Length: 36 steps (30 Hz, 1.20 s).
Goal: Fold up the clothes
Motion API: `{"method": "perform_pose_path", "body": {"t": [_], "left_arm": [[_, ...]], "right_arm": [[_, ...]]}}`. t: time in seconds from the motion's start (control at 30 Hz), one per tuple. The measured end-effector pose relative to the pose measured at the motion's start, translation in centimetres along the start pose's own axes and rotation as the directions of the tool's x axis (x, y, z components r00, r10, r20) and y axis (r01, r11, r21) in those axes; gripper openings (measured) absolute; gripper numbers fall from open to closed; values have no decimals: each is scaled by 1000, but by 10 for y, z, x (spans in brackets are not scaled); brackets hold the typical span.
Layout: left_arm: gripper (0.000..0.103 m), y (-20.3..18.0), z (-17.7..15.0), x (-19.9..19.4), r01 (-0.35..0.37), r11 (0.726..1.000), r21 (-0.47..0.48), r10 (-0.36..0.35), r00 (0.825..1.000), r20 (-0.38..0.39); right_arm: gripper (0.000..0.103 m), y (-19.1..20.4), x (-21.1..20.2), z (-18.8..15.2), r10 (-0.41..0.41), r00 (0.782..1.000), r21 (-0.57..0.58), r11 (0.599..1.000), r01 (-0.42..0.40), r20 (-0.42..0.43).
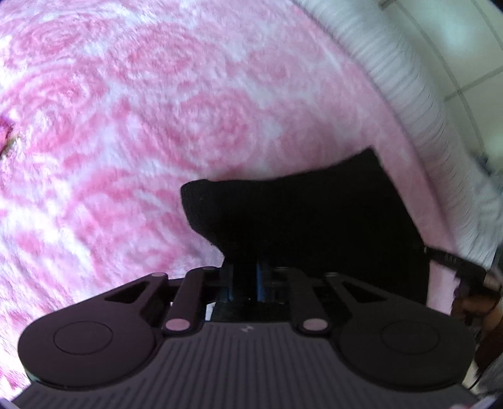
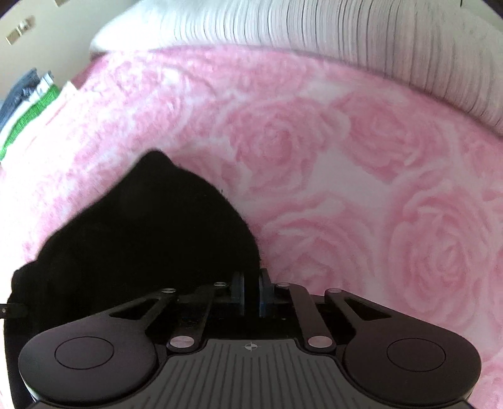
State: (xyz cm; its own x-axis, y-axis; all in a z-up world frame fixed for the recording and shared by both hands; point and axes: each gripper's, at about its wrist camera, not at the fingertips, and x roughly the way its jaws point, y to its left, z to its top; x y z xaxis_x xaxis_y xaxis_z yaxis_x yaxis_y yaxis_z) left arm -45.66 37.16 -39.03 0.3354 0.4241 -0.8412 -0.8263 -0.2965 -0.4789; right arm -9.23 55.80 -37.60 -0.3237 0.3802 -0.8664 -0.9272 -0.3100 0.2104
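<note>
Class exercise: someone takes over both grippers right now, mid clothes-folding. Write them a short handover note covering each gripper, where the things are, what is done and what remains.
Left gripper: shut on the black garment.
Right gripper: shut on the same black garment.
The garment hangs between both over the pink rose blanket; a striped white pillow lies beyond, a stack of folded clothes at the far left.
Done: garment gripped at two points.
Left: lay flat, fold, probably add to the stack.

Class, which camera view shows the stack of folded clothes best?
The right wrist view: the stack of folded clothes sits at its left edge on the pink rose blanket. The left wrist view shows none of it, only blanket and the black garment.
</note>
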Motion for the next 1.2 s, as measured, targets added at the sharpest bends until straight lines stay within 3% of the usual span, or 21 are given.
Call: {"method": "perform_pose_path", "body": {"t": [0.1,0.2,0.27,0.33,0.4,0.43,0.57,0.67,0.7,0.73,0.8,0.83,0.9,0.93,0.97,1.03,1.1,1.13,1.2], "left_arm": [[5,-4,17,-27,66,998,0,-66,994,86],[5,-18,47,-57,149,988,42,-154,974,169],[5,-36,73,-83,182,977,113,-204,950,236],[5,-58,101,-115,211,959,190,-262,916,304],[5,-83,129,-154,238,933,270,-329,867,373],[5,-97,141,-178,246,916,317,-367,834,411],[5,-151,172,-283,249,831,497,-516,676,525],[5,-176,165,-355,223,777,588,-593,572,567],[5,-181,158,-373,216,763,609,-612,545,574],[6,-183,147,-386,214,749,627,-628,533,567],[7,-185,121,-403,215,717,663,-654,536,534],[11,-183,104,-404,210,714,668,-647,561,516],[17,-174,64,-390,185,730,657,-591,653,473],[23,-169,44,-383,172,738,653,-560,695,450],[24,-162,24,-373,166,755,634,-520,740,426],[24,-137,-18,-339,179,833,523,-409,836,366],[24,-112,-60,-304,164,908,386,-288,913,288],[24,-100,-81,-286,133,941,311,-216,943,251],[24,-88,-113,-253,71,973,218,-110,979,174]], "right_arm": [[5,5,-36,8,1,996,27,1000,-3,87],[5,18,-75,22,3,984,43,999,-11,176],[5,33,-105,34,-10,966,43,999,-1,258],[5,47,-136,49,-13,938,57,998,-8,345],[5,63,-172,65,-5,897,67,997,-27,442],[4,71,-191,73,0,871,70,997,-39,491],[5,100,-272,106,23,744,64,994,-89,668],[5,112,-319,118,56,657,42,990,-133,752],[5,115,-333,121,68,629,34,988,-148,774],[5,118,-348,124,78,601,26,986,-163,796],[5,113,-360,119,99,606,25,981,-193,789],[6,110,-366,116,110,612,26,978,-208,783],[8,98,-364,100,91,670,61,978,-200,737],[12,90,-361,86,76,709,85,978,-188,701],[15,81,-357,71,60,749,109,979,-175,660],[28,61,-347,33,16,836,166,978,-127,548],[30,42,-335,-11,-26,911,214,974,-68,410],[30,36,-328,-32,-50,943,223,975,-26,328],[30,31,-317,-68,-82,976,217,975,37,203]]}}
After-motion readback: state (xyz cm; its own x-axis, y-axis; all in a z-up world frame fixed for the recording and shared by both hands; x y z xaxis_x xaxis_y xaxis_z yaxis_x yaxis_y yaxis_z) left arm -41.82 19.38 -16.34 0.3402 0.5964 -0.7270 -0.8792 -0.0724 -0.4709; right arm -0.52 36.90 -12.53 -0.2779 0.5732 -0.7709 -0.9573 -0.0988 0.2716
